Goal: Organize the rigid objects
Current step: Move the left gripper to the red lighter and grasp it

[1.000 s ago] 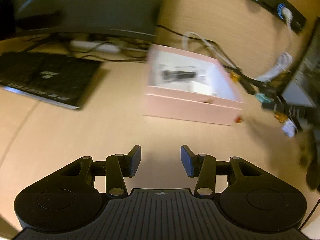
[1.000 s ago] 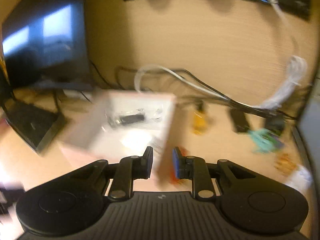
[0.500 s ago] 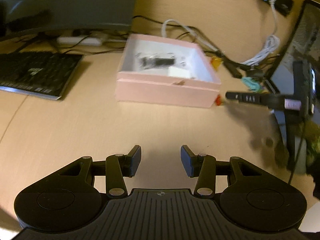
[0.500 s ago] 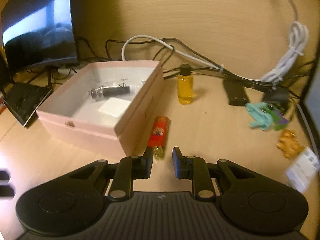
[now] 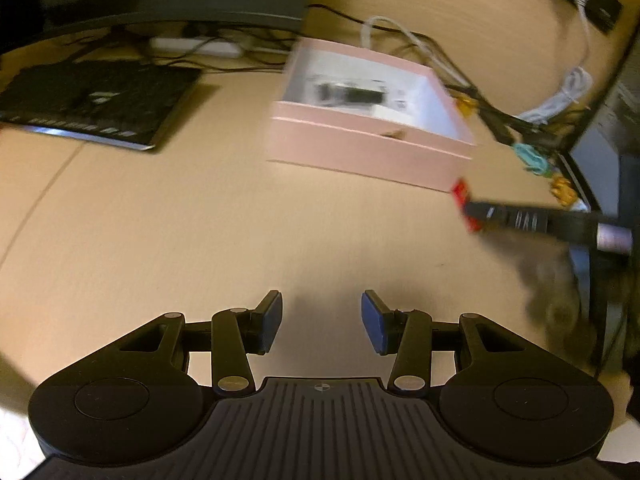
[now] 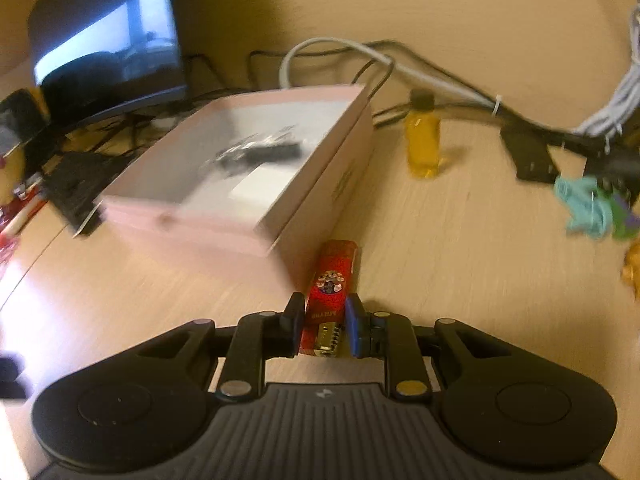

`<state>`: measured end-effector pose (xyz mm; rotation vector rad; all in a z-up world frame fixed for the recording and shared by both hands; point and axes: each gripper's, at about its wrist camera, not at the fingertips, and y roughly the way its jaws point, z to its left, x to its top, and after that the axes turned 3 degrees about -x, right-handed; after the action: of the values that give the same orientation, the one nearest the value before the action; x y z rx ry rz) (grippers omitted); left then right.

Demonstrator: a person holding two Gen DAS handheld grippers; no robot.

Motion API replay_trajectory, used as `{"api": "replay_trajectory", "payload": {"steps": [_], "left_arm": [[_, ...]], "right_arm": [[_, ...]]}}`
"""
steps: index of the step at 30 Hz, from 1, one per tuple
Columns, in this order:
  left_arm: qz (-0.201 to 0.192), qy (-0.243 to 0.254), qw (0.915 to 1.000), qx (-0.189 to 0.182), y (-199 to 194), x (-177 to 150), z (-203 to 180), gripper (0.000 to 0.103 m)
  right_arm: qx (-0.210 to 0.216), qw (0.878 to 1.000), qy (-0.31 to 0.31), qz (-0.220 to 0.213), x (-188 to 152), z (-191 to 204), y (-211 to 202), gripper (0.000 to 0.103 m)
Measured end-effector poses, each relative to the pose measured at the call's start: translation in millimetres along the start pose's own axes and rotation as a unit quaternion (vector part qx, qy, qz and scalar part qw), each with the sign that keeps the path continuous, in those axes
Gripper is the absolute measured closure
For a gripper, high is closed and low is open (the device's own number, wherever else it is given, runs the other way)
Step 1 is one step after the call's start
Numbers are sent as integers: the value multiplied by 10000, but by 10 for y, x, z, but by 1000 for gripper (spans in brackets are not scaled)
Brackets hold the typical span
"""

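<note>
A red lighter [image 6: 334, 272] lies on the wooden desk against the near corner of an open pink box [image 6: 320, 184]. My right gripper [image 6: 323, 320] is lowered over the lighter's metal end, one pad close on each side and the jaws narrowly apart. The lighter still rests on the desk. In the left wrist view the pink box [image 5: 372, 152] holds a dark item in clear wrap and a white piece, and the right gripper's finger [image 5: 512, 216] reaches the lighter [image 5: 462, 196]. My left gripper [image 5: 322, 324] hovers open and empty over bare desk.
A small yellow bottle [image 6: 422, 140] stands behind the box to the right. A teal toy [image 6: 588, 208], an orange figure [image 6: 632, 264] and a black adapter [image 6: 532, 156] lie further right among cables. A keyboard [image 5: 92, 100] and a monitor [image 6: 108, 40] are on the left.
My right gripper came down and forward until the red lighter sits between its pads. The left gripper's view swung across the pink box, its jaws unchanged.
</note>
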<state>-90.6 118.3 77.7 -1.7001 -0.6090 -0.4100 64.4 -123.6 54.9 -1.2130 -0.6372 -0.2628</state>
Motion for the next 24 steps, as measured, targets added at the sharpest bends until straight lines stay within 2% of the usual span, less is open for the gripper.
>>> {"api": "replay_trajectory", "payload": {"steps": [2, 5, 7, 9, 12, 15, 17, 19, 22, 24], "left_arm": [[58, 129, 9998, -156, 86, 46, -122, 55], [283, 445, 9984, -221, 236, 128, -344, 55], [368, 583, 9971, -322, 334, 176, -491, 55], [384, 661, 9959, -476, 430, 223, -646, 55], [228, 982, 9920, -754, 560, 284, -938, 55], [78, 1429, 9873, -695, 724, 274, -1198, 53], [174, 1571, 9862, -485, 862, 246, -1299, 53], [336, 1471, 9877, -407, 1004, 228, -1314, 53], [156, 1400, 9894, -346, 1078, 216, -1302, 53], [117, 1378, 9898, -337, 1099, 222, -1297, 59]], "right_arm": [[59, 10000, -46, 60, -144, 101, -167, 81], [480, 9984, 72, 303, -324, 191, -402, 81], [496, 9984, 141, 245, -412, 171, -610, 81], [211, 9996, 184, -9, -484, 96, -841, 80], [-527, 9980, 209, -290, -587, -59, -1078, 80], [-1084, 9931, 329, -312, -661, -223, -1163, 80], [-1280, 9901, 515, -262, -698, -329, -1178, 80], [-1413, 9878, 627, -169, -719, -401, -1180, 80], [-1622, 9841, 718, -98, -780, -487, -1197, 81], [-1762, 9811, 788, -115, -819, -551, -1210, 81]]}}
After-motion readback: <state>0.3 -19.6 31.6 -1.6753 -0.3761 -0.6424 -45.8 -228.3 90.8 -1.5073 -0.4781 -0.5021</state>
